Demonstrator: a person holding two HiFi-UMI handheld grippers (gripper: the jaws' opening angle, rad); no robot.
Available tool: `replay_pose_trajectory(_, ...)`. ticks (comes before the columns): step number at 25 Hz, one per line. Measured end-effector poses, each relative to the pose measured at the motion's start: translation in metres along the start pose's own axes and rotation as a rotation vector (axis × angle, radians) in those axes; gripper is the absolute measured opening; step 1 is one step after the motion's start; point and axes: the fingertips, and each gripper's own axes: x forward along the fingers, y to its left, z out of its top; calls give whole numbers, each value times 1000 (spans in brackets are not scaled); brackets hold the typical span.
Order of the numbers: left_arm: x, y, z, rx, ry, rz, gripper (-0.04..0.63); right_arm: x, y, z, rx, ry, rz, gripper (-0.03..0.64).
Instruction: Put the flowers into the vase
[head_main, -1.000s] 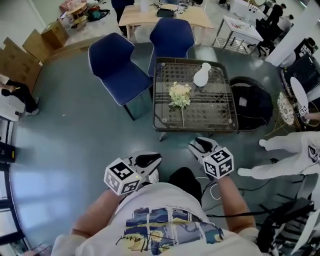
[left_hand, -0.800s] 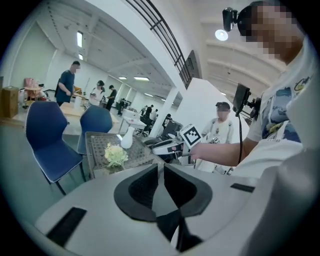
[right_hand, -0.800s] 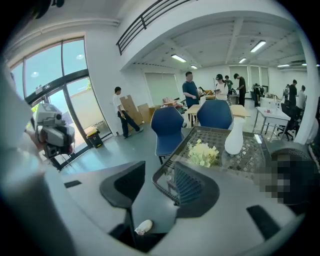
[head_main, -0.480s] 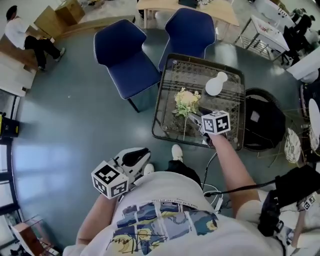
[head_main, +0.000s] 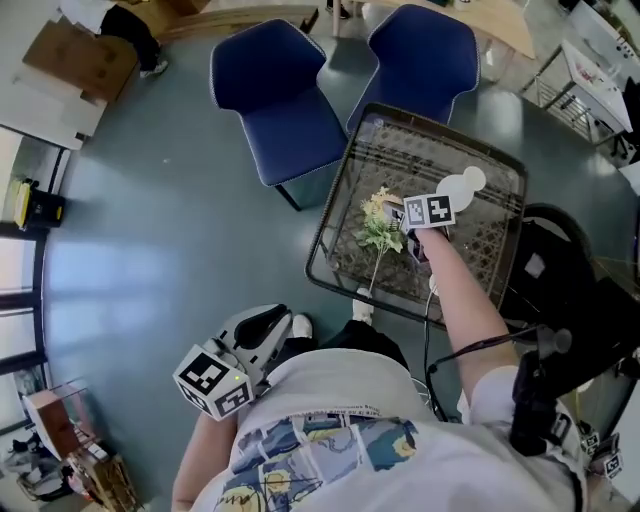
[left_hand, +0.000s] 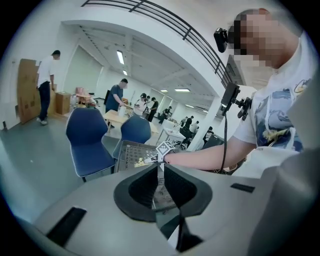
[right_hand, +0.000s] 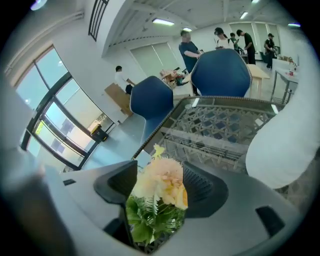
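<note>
Right gripper (head_main: 400, 216): fingers wide apart, just been opening, pale flower bunch (right_hand: 159, 190) between them, unclamped, lying on lattice tabletop (head_main: 400, 150). Left gripper (left_hand: 161, 175): fingers together, empty. Suggest clamping the stems toward 6 o'clock, not the blooms. White vase (head_main: 462, 186) stands at 2 o'clock.

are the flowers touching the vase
Apart. Head view: the flowers lie left of the vase; the right gripper, jaws just opened around the flowers, fills the gap.

Your right gripper (head_main: 401, 217) covers part of the cream-and-green flower bunch (head_main: 378, 232) in the head view, its jaws having just been opening around it. In the right gripper view, the white rounded vase (right_hand: 284, 150) is cut off at the right edge.
</note>
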Motion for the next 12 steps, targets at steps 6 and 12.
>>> replay_pose_trajectory(6, -4, 13, 6, -39, -8, 97, 23, 30, -2, -9, 56, 50, 87, 259)
replay_pose_trajectory(12, -1, 14, 17, -23, -16, 81, 23, 7, 5, -4, -46, 6, 57, 57)
